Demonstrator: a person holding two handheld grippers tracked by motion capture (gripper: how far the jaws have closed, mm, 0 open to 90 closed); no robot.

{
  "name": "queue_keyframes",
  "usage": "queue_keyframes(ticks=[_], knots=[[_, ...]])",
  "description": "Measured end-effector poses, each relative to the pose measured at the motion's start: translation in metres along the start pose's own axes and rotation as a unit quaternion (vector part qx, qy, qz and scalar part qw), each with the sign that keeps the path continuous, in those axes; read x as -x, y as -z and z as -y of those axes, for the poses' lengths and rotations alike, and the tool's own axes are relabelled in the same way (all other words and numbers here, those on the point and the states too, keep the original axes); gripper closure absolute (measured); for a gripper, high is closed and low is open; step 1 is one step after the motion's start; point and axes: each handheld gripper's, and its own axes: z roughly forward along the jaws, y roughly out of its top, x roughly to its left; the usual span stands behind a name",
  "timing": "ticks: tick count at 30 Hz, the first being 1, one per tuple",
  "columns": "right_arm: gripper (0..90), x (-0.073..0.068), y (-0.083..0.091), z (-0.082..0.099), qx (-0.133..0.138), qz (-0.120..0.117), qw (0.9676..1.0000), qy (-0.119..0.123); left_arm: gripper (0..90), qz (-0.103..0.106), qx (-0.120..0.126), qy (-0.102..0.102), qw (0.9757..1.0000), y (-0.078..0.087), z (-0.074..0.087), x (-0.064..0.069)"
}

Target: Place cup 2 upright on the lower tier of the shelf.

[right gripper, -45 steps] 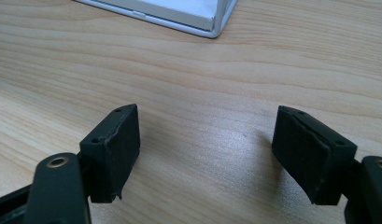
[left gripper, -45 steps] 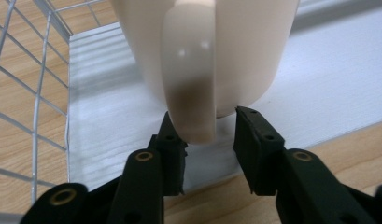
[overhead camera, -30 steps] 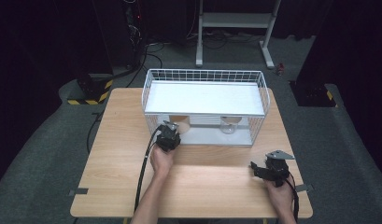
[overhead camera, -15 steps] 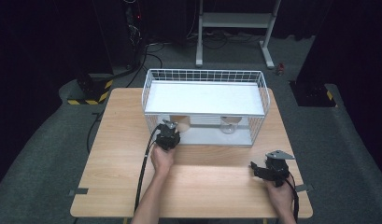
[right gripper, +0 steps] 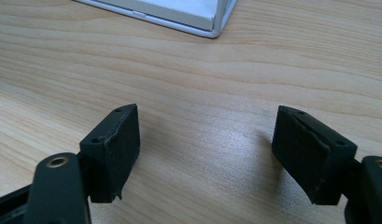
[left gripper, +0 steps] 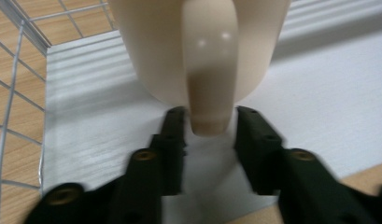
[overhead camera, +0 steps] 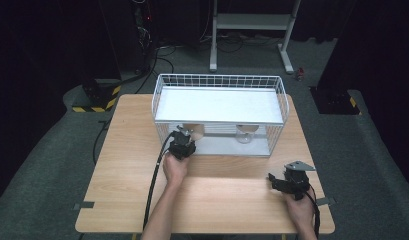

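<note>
A cream mug (left gripper: 156,46) stands on the white floor of a wire basket (overhead camera: 217,80), seen in the high view as the left of two cups (overhead camera: 194,131). My left gripper (left gripper: 209,119) reaches into the basket's open front (overhead camera: 184,137). Its jaws have just been opening. The mug's handle (left gripper: 209,70) still sits between them, with a thin gap on each side. My right gripper (overhead camera: 273,179) rests low over the bare wooden table at the front right. It is open with nothing between its fingers (right gripper: 207,140).
A second cup (overhead camera: 245,134) stands to the right inside the basket, under its white upper shelf (overhead camera: 217,105). A corner of the basket's base (right gripper: 212,25) lies ahead of the right gripper. A black cable (overhead camera: 154,185) trails from the left gripper along the forearm.
</note>
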Motion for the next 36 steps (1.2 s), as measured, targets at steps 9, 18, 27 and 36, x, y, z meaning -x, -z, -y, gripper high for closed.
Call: queue_keyframes(ticks=[9,18,27,36], knots=[[23.8,0.0,0.0,0.0,0.0,0.0,1.0,0.001,42.4,0.008,0.012,-0.007,0.9999,0.017,0.002,-0.001],[23.8,0.0,0.0,0.0,-0.001,0.0,1.0,0.0,37.3,0.026,0.031,-0.003,0.9992,0.033,0.007,0.0],[23.8,0.0,0.0,0.0,-0.001,0.0,1.0,0.0,37.3,0.039,0.053,0.002,0.9978,0.049,0.012,0.001],[23.8,0.0,0.0,0.0,-0.001,0.0,1.0,0.0,36.8,0.038,0.063,0.003,0.9973,0.061,0.021,-0.003]])
